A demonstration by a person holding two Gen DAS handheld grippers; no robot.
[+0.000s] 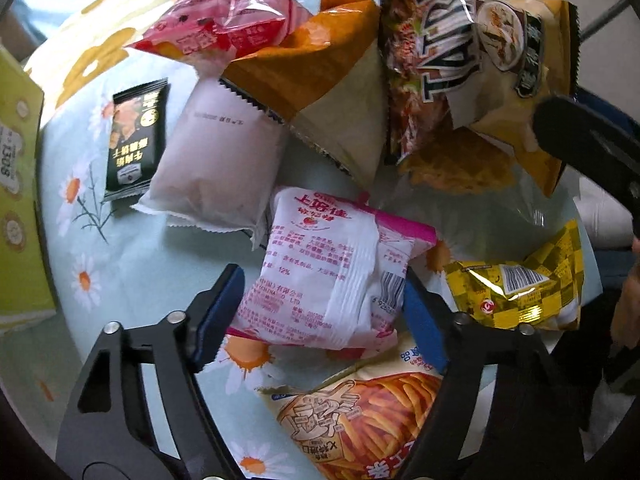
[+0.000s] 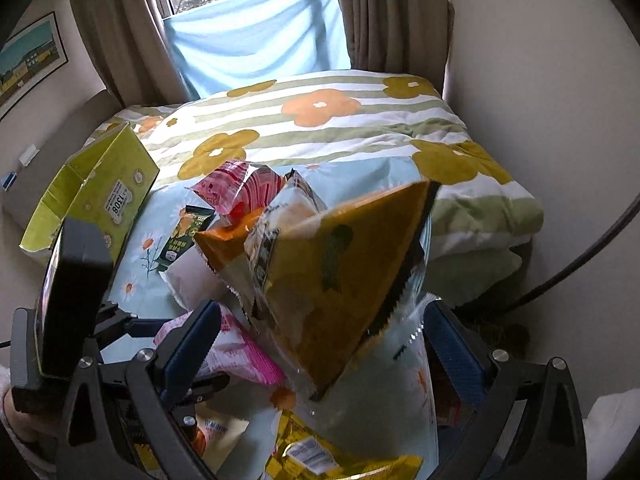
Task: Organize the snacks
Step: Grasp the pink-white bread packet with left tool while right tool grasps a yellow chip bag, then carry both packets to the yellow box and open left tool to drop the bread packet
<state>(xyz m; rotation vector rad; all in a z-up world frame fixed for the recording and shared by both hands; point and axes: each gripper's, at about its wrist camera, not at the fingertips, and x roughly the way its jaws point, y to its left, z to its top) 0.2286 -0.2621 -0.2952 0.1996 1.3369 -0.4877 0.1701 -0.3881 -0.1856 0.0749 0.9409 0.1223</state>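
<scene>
Snacks lie heaped on the daisy-print bedcover (image 1: 120, 280), left gripper (image 1: 324, 300) squeezing a pink-and-white packet (image 1: 320, 268) between its blue pads, right gripper (image 2: 320, 344) spread wide around a big yellow chip bag (image 2: 332, 280), green box (image 2: 104, 196) beyond.

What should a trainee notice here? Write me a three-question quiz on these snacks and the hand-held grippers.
1. True or false: the green carton has its top flaps shut.
2. Which packet lies between the fingers of the left hand-held gripper?
A. the black biscuit packet
B. the pink-and-white packet
C. the yellow checkered packet
3. In one word, what flowers are printed on the pale blue cloth?

Key: 1 false, the flaps stand open; 2 B; 3 daisies.
</scene>
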